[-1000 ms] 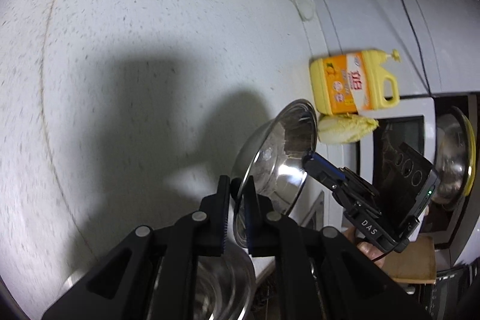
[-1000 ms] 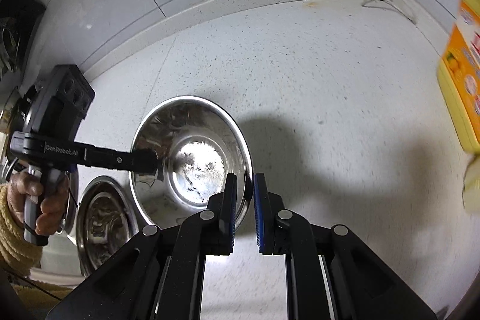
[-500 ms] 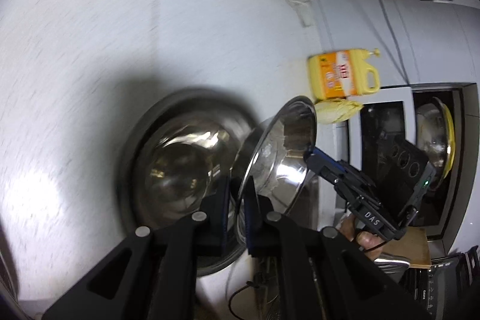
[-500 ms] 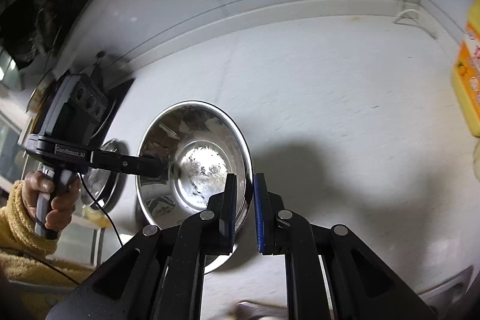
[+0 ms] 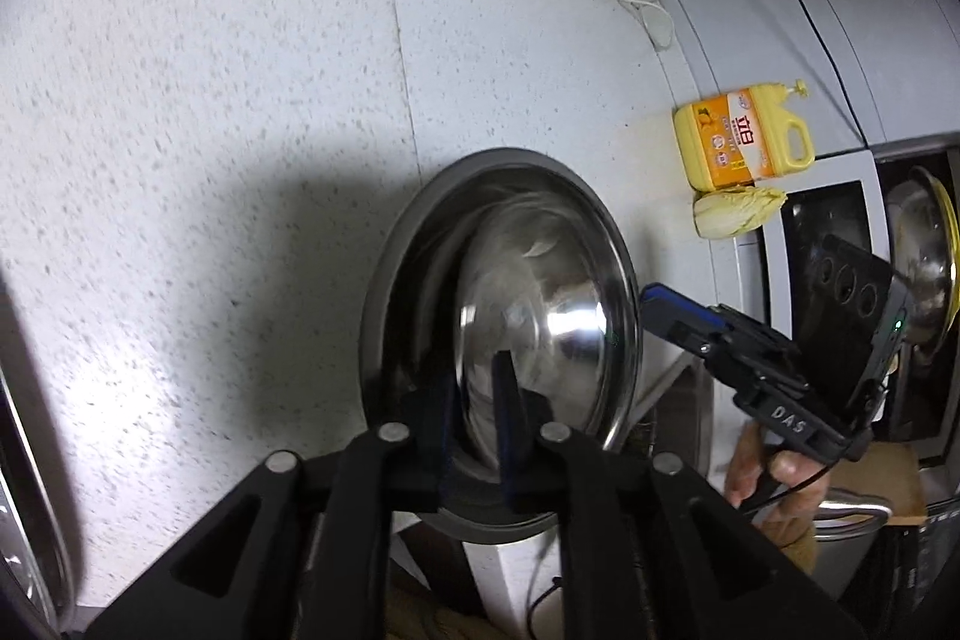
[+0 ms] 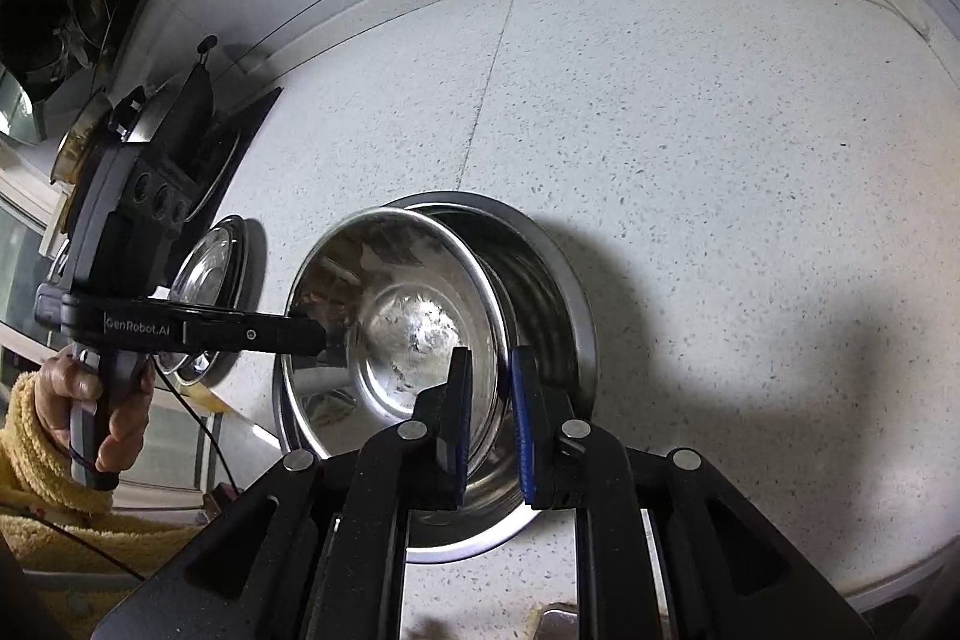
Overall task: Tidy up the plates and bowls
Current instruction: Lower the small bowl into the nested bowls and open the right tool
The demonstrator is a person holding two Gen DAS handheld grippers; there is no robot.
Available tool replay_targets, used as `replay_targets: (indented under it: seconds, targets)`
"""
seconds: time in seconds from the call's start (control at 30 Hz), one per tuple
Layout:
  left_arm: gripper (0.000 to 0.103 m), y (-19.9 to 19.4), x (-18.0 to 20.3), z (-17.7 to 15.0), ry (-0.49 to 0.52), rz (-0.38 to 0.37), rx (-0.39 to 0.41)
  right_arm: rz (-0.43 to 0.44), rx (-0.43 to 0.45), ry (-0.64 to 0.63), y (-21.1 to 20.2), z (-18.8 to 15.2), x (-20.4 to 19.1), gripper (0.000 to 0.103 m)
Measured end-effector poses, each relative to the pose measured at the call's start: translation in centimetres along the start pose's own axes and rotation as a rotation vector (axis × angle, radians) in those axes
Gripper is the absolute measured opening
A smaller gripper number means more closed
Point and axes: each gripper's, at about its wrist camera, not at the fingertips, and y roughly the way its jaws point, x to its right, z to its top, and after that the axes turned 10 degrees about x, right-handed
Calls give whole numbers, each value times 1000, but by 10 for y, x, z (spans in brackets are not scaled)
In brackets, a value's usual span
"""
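Small bowl (image 6: 408,328), thin polished steel, tipped on edge and sitting partly inside the big bowl (image 6: 558,292) on the counter (image 6: 720,130). It is not yet nested flat.

- Right gripper (image 6: 489,370): jaws narrow, pinching the small bowl's near rim.
- Left gripper (image 5: 475,370): jaws have just been opening. The opposite rim stands between them with a sliver of gap, so the pinch looks let go.
- Handling, my guess: light, stiff and slick. The rolled rim is the only real purchase. It is likely to clang and rock if dropped, so ease it down.
- Right wrist view only: both bowls' interiors, a glass lid (image 6: 210,274) just beside the big bowl, and the hand (image 6: 90,400) in a yellow sleeve on the left tool.
- Left wrist view only: a yellow detergent jug (image 5: 744,136) and a cabbage (image 5: 735,214) farther along against the wall. This view is blurred around the bowls.
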Motion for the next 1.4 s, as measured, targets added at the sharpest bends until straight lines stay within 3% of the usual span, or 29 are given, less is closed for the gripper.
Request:
replay_targets:
  seconds: [0.1, 0.17, 0.33, 0.53, 0.67, 0.9, 1.4]
  targets:
    - [28, -11, 2, -1, 38, 26, 41, -11, 24, 0, -7, 0, -3, 22]
    - [29, -22, 3, -2, 63, 27, 77, -26, 45, -6, -14, -1, -6, 35]
    - [36, -51, 6, -3, 105, 32, 148, -79, 102, -13, -35, -5, -19, 54]
    - [36, -76, 4, -13, 108, 7, 173, -154, 150, 3, -67, -16, -37, 55]
    - [36, -90, 3, -27, 108, 1, 181, -199, 182, 25, -86, -23, -48, 60]
    - [36, -88, 0, -44, 88, -21, 164, -234, 167, 21, -92, -41, -68, 63]
    - [36, -40, -15, -37, 23, 154, 117, -180, 63, 69, -47, -43, -7, 64]
